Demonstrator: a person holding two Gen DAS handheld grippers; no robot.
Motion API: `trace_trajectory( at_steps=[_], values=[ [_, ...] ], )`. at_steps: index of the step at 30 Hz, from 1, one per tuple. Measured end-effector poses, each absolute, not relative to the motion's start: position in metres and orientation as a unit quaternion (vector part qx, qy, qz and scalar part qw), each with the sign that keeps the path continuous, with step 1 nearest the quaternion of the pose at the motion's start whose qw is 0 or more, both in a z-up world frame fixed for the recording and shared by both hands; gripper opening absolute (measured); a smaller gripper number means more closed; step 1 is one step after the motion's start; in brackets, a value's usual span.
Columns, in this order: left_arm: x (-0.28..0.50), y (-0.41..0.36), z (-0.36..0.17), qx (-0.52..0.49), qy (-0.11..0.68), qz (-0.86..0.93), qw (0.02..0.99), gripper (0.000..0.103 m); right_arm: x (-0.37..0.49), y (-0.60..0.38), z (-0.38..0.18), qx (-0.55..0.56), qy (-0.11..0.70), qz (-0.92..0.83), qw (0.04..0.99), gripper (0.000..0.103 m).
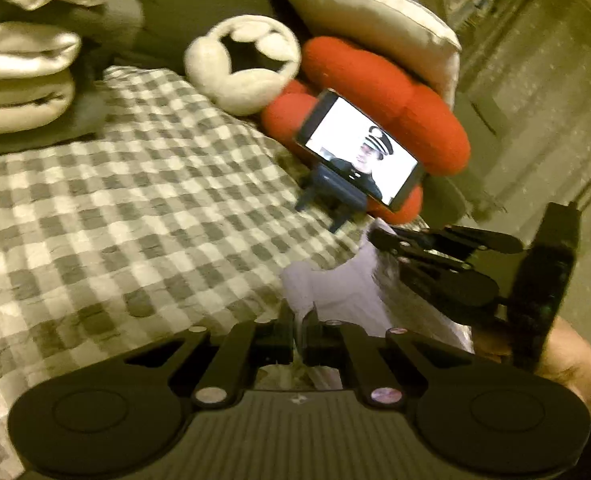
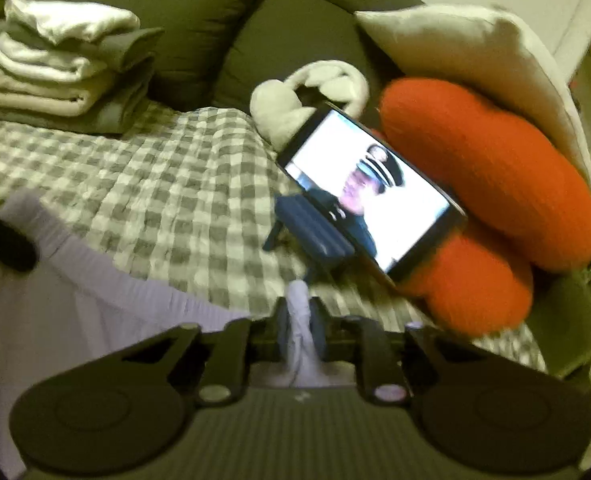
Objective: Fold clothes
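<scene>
A dark green sofa point(image 2: 167, 20) is filling the far side of the scene, its back cushions rising behind everything else. A grey-and-white checked blanket point(image 1: 135, 184) is lying spread across the seat, covering most of the near and middle ground. At the far right a cream pillow point(image 2: 475, 52) is leaning against the sofa, and a red knotted cushion point(image 2: 495, 168) is sitting just in front of it, with a white knotted cushion point(image 1: 243, 60) beside it to the left. At the far left a stack of folded clothes point(image 2: 59, 64), white and grey layers, is resting on the blanket.

A pale lilac garment point(image 2: 107, 296) is lying along the near edge of the blanket, stretching between the two claws. A phone point(image 2: 371, 192) is standing tilted on a small blue stand point(image 2: 315, 228) against the red cushion, its screen showing a figure in a peaked cap; no writing on it can be read.

The right gripper point(image 2: 301, 320) is clamped on a bunched fold of the lilac garment. The left gripper point(image 1: 297, 332) is pressed together at the garment's near edge, the cloth sitting right at its tips. No brand or label can be read anywhere; both views are blurred.
</scene>
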State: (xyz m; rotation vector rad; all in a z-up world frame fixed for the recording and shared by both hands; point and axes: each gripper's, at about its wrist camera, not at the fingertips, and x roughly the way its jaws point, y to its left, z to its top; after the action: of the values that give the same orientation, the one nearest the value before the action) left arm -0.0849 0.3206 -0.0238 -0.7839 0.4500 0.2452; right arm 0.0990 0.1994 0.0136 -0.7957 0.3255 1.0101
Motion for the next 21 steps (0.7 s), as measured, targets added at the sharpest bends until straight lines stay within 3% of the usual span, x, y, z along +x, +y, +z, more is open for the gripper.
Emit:
trace_trajectory(
  at_steps=[11, 16, 21],
  values=[
    [-0.102, 0.351, -0.017, -0.391, 0.18, 0.168, 0.887, 0.002, 0.098, 0.244, 0.011, -0.339, 0.128, 0.476, 0.801, 0.008],
    [-0.088, 0.345, -0.041, -0.377, 0.243, 0.177, 0.876, 0.003, 0.098, 0.261, -0.002, -0.353, 0.141, 0.482, 0.789, 0.009],
    [-0.09, 0.344, -0.043, -0.368, 0.245, 0.181, 0.879, 0.004, 0.102, 0.273, -0.017, -0.37, 0.157, 0.471, 0.786, 0.012]
  ],
)
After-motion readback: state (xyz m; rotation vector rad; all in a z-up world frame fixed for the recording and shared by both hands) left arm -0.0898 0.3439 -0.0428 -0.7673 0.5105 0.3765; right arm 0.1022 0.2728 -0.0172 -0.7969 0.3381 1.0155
